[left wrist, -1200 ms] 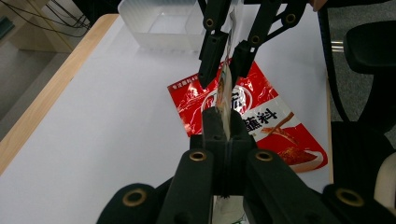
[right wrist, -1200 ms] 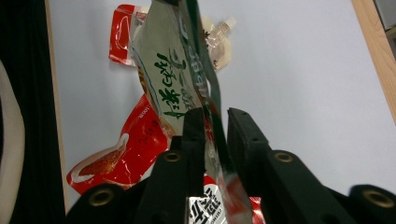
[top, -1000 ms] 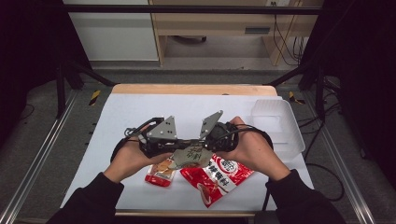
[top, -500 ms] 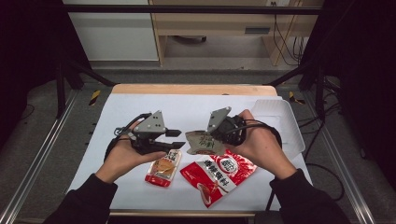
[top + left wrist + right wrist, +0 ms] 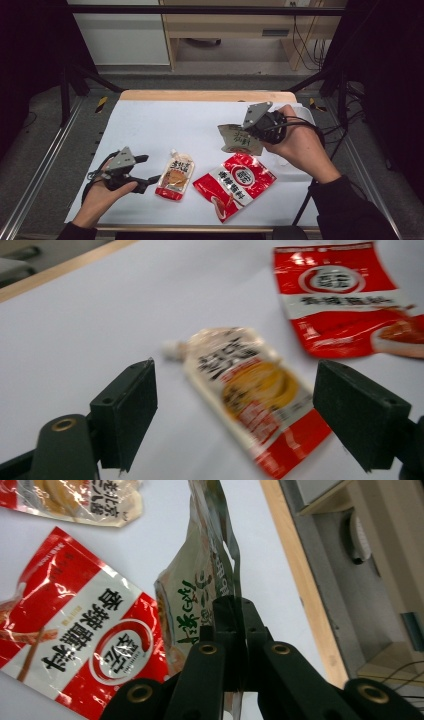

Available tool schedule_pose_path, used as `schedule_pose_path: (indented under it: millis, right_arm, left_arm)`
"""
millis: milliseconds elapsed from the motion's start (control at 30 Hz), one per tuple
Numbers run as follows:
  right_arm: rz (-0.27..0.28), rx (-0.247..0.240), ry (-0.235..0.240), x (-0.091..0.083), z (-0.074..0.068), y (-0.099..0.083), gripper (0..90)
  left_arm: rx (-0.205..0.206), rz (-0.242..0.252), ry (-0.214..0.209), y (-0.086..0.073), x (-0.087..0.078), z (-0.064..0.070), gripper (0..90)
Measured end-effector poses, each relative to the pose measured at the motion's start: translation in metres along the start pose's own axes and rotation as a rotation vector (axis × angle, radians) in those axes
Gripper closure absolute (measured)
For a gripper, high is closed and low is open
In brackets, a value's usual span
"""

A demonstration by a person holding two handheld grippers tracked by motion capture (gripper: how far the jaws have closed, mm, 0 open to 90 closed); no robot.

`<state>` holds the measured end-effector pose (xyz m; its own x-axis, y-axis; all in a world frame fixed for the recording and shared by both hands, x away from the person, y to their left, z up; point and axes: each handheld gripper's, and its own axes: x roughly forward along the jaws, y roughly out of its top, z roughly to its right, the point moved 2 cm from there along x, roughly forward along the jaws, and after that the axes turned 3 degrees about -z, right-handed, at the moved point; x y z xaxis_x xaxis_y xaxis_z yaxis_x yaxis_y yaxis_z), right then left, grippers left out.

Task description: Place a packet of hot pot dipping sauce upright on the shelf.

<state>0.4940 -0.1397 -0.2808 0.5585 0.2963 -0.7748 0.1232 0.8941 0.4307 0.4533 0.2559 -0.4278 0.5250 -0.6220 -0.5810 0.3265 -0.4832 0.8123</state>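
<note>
1. Left gripper (image 5: 150, 170): held low over the near left corner of the table (image 5: 150, 120), pointing rightward. In the left gripper view its jaws stand wide apart with nothing between them.
2. Spouted pouch (image 5: 175, 176): lies flat on the table just right of the left gripper, close to the near edge, its cap end pointing toward the far edge. In the left gripper view the spouted pouch (image 5: 250, 400) sits beyond the open jaws, not touched by them.
3. Red packet (image 5: 235, 184): lies flat near the middle of the near edge, just beside the spouted pouch and tilted. It also appears at the upper right of the left gripper view (image 5: 345, 295) and at the left of the right gripper view (image 5: 75, 630).
4. Beige packet (image 5: 239, 140): lifted off the table, right of centre, above the red packet's far end.
5. Right gripper (image 5: 250, 131): held toward the right edge of the table; in the right gripper view its jaws are pressed together on the thin edge of the beige packet (image 5: 200, 595).
</note>
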Motion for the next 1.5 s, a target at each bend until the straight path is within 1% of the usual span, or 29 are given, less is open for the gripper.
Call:
schedule_pose_path:
  millis: [33, 67, 100, 133, 200, 267, 333, 367, 400, 433, 467, 533, 567, 633, 700, 767, 833, 1033, 1167, 1267, 1433, 1467, 1500]
  right_arm:
    - [0.003, -0.002, -0.007, -0.002, 0.001, -0.001, 90.0]
    - [0.007, -0.001, -0.020, -0.005, 0.003, -0.002, 90.0]
    - [0.005, 0.000, -0.029, -0.008, 0.005, -0.004, 90.0]
    - [0.006, -0.002, -0.038, -0.009, 0.006, -0.005, 90.0]
    - [-0.004, 0.025, -0.068, -0.016, 0.009, -0.010, 90.0]
    - [-0.005, 0.025, -0.073, -0.018, 0.010, -0.012, 90.0]
    - [-0.008, 0.039, -0.093, -0.023, 0.012, -0.017, 90.0]
    - [-0.008, 0.039, -0.093, -0.023, 0.012, -0.017, 90.0]
    - [-0.006, 0.045, -0.094, -0.024, 0.014, -0.019, 90.0]
    - [-0.007, 0.053, -0.099, -0.026, 0.015, -0.021, 90.0]
    - [-0.002, 0.059, -0.099, -0.027, 0.016, -0.023, 90.0]
    - [0.004, 0.067, -0.105, -0.030, 0.019, -0.027, 90.0]
    - [0.006, 0.068, -0.102, -0.031, 0.021, -0.029, 90.0]
    - [0.010, 0.068, -0.106, -0.033, 0.023, -0.033, 90.0]
    - [0.016, 0.074, -0.112, -0.036, 0.027, -0.039, 90.0]
    - [0.024, 0.087, -0.119, -0.039, 0.031, -0.045, 90.0]
    - [0.027, 0.101, -0.121, -0.041, 0.035, -0.051, 90.0]
    - [0.024, 0.130, -0.135, -0.046, 0.042, -0.071, 90.0]
    - [0.030, 0.150, -0.138, -0.051, 0.047, -0.087, 90.0]
    - [0.034, 0.155, -0.137, -0.055, 0.049, -0.098, 90.0]
    - [0.025, 0.151, -0.121, -0.059, 0.049, -0.114, 90.0]
    - [0.017, 0.148, -0.116, -0.059, 0.048, -0.120, 90.0]
    - [0.017, 0.148, -0.116, -0.059, 0.048, -0.120, 90.0]
  left_arm:
    - [0.007, -0.006, 0.041, -0.007, -0.002, -0.005, 17.3]
    - [0.025, -0.029, 0.084, -0.011, -0.005, -0.011, 16.8]
    - [0.033, -0.042, 0.101, -0.012, -0.007, -0.015, 16.3]
    - [0.038, -0.047, 0.130, -0.014, -0.010, -0.020, 16.1]
    - [0.009, -0.023, 0.163, -0.019, -0.012, -0.024, 15.8]
    - [0.002, -0.040, 0.191, -0.027, -0.010, -0.028, 15.7]
    - [-0.024, -0.057, 0.206, -0.035, -0.007, -0.031, 15.6]
    - [-0.044, -0.067, 0.211, -0.039, -0.005, -0.031, 15.6]
    - [-0.051, -0.080, 0.212, -0.040, -0.004, -0.032, 15.3]
    - [-0.050, -0.080, 0.219, -0.039, -0.004, -0.032, 14.3]
    - [-0.056, -0.069, 0.229, -0.038, -0.004, -0.032, 13.3]
    - [-0.083, -0.053, 0.223, -0.038, -0.004, -0.032, 12.6]
    - [-0.090, -0.054, 0.219, -0.039, -0.004, -0.031, 11.8]
    - [-0.092, -0.065, 0.217, -0.040, -0.003, -0.031, 11.5]
    - [-0.105, -0.060, 0.216, -0.041, -0.004, -0.030, 11.3]
    - [-0.114, -0.058, 0.217, -0.042, -0.004, -0.031, 11.1]
    - [-0.121, -0.060, 0.227, -0.043, -0.004, -0.032, 11.1]
    - [-0.159, -0.051, 0.233, -0.046, -0.008, -0.038, 11.1]
    - [-0.163, -0.049, 0.235, -0.046, -0.008, -0.039, 11.1]
    - [-0.160, -0.054, 0.234, -0.046, -0.007, -0.039, 11.1]
    - [-0.161, -0.059, 0.232, -0.047, -0.006, -0.038, 11.1]
    - [-0.161, -0.060, 0.234, -0.047, -0.006, -0.038, 11.2]
    - [-0.162, -0.059, 0.234, -0.047, -0.006, -0.038, 11.2]
